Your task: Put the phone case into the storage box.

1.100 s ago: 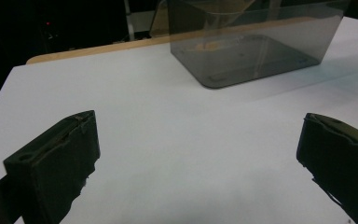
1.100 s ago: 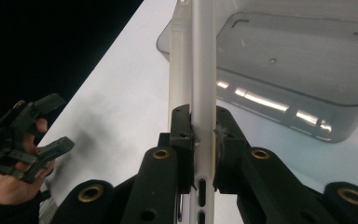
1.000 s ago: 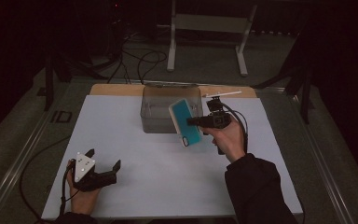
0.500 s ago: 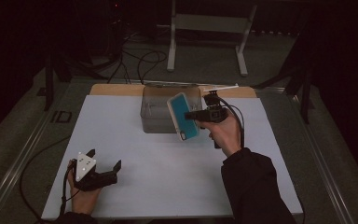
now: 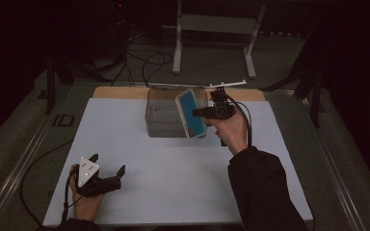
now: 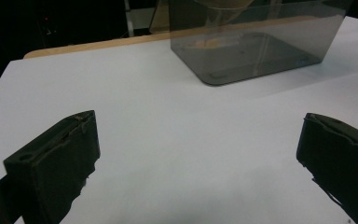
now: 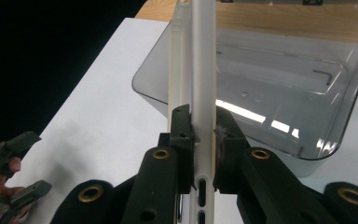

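My right gripper (image 5: 203,112) is shut on a flat white case with a teal face (image 5: 191,112), held on edge in the air at the right end of a clear grey plastic bin (image 5: 163,117). In the right gripper view the case (image 7: 200,70) stands edge-on between the jaws, with the bin (image 7: 279,88) open just beyond it. My left gripper (image 5: 107,172) rests open on the white table cover (image 5: 139,159) near the front left. In the left gripper view its two jaws stand wide apart with nothing between them, and the bin (image 6: 256,46) lies ahead.
The bin sits near the far edge of the table, where a strip of wooden tabletop (image 5: 120,92) shows. A metal stand (image 5: 217,29) and cables (image 5: 144,62) are on the floor behind. Rails run along both sides of the table.
My right gripper has carried the case up and toward the far side, from in front of the bin to over its right end. The left gripper has stayed put.
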A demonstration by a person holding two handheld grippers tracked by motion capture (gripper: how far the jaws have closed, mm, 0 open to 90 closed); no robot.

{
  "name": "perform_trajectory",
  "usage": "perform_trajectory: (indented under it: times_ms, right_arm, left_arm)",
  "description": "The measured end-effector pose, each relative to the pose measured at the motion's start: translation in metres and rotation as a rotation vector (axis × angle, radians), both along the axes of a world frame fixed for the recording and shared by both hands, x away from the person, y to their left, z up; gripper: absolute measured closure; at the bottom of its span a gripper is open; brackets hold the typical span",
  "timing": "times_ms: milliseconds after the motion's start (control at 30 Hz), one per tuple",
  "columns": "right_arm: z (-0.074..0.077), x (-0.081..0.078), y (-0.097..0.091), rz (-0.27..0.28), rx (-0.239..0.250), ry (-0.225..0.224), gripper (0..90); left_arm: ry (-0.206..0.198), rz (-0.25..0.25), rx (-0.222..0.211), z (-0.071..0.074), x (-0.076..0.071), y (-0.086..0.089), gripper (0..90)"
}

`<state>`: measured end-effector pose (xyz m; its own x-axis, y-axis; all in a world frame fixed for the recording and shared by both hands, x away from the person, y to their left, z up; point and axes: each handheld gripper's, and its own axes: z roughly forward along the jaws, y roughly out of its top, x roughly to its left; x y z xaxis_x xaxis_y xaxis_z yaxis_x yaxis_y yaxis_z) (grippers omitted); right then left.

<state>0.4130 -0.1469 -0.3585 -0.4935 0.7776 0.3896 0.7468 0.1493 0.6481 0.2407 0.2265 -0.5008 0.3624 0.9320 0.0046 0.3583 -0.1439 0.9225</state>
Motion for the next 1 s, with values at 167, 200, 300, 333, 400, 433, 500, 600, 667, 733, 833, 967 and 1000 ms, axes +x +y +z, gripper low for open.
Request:
perform_trajectory:
  times_ms: [167, 200, 300, 333, 400, 433, 500, 600, 667, 733, 833, 967, 1000]
  right_arm:
    - [0.001, 0.005, 0.001, -0.017, -0.006, -0.001, 81.8]
    - [0.002, 0.006, 0.001, -0.022, -0.007, -0.001, 81.8]
    - [0.003, 0.009, 0.002, -0.027, -0.011, -0.001, 81.8]
    - [0.003, 0.010, 0.003, -0.028, -0.016, -0.005, 81.8]
    - [0.004, 0.012, 0.004, -0.031, -0.028, -0.007, 81.8]
    - [0.004, 0.013, 0.005, -0.032, -0.030, -0.010, 81.8]
    - [0.005, 0.014, 0.006, -0.031, -0.035, -0.012, 81.8]
    - [0.006, 0.017, 0.008, -0.033, -0.047, -0.021, 81.8]
    - [0.007, 0.018, 0.009, -0.038, -0.045, -0.021, 81.8]
    - [0.007, 0.020, 0.010, -0.041, -0.050, -0.025, 81.8]
    - [0.008, 0.022, 0.010, -0.053, -0.052, -0.030, 81.7]
    - [0.009, 0.026, 0.010, -0.071, -0.048, -0.034, 81.8]
    - [0.009, 0.027, 0.010, -0.074, -0.046, -0.034, 81.8]
  left_arm:
    - [0.000, -0.001, -0.001, 0.000, 0.000, 0.000, 0.4]
    - [0.001, -0.001, -0.002, 0.000, 0.000, 0.000, 0.4]
    - [0.002, -0.003, 0.001, 0.000, 0.000, 0.000, 0.4]
    - [0.001, -0.002, 0.000, 0.000, 0.000, 0.000, 0.4]
    - [0.001, -0.002, -0.001, 0.000, 0.000, 0.000, 0.4]
    - [0.001, -0.001, -0.001, 0.000, 0.000, 0.000, 0.4]
    - [0.001, -0.001, -0.002, 0.000, 0.000, 0.000, 0.4]
    - [0.000, -0.002, -0.002, -0.001, 0.000, 0.000, 0.4]
    - [-0.002, -0.001, -0.002, 0.000, 0.000, 0.000, 0.4]
    - [-0.001, -0.001, -0.002, 0.000, 0.000, 0.000, 0.4]
    - [-0.001, -0.002, -0.002, 0.000, 0.000, 0.000, 0.4]
    - [0.001, -0.005, -0.002, -0.001, 0.000, -0.001, 0.4]
    - [0.000, -0.005, -0.002, -0.001, 0.000, -0.001, 0.4]
